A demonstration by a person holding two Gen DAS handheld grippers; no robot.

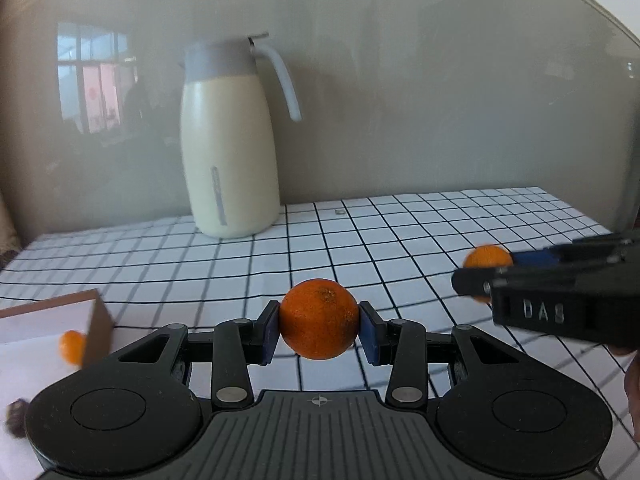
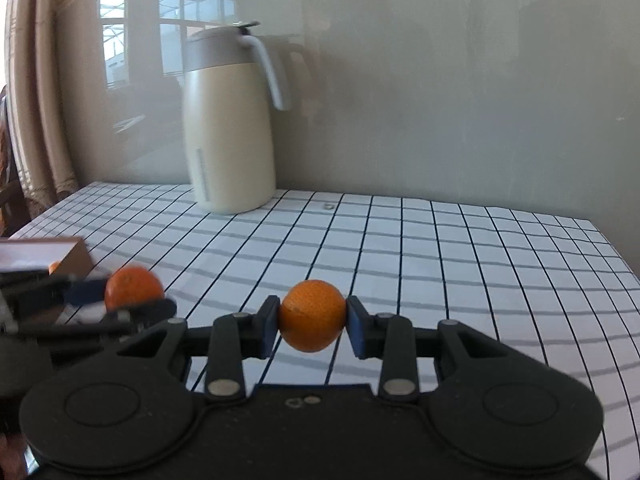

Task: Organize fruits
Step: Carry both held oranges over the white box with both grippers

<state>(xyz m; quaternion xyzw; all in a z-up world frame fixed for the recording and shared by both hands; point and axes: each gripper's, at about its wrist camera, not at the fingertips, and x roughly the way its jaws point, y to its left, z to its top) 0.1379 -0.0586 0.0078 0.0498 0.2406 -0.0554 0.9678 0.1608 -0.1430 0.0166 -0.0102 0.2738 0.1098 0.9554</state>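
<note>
My left gripper (image 1: 319,327) is shut on a dark orange tangerine (image 1: 319,319), held clear of the checked tablecloth (image 1: 360,248). My right gripper (image 2: 312,322) is shut on a lighter orange tangerine (image 2: 313,315), also lifted off the cloth. Each gripper shows in the other's view: the right gripper (image 1: 486,276) with its tangerine (image 1: 486,257) at the right edge, the left gripper (image 2: 134,300) with its tangerine (image 2: 134,287) at the left. A brown box (image 1: 98,328) lies at the lower left, with another tangerine (image 1: 72,346) inside it.
A tall cream thermos jug (image 1: 228,140) with a grey lid and handle stands at the back of the table against the glossy wall. A small ring-like object (image 2: 329,206) lies on the cloth behind it. A dark fruit (image 1: 16,418) shows at the left edge. Curtains (image 2: 36,100) hang at the left.
</note>
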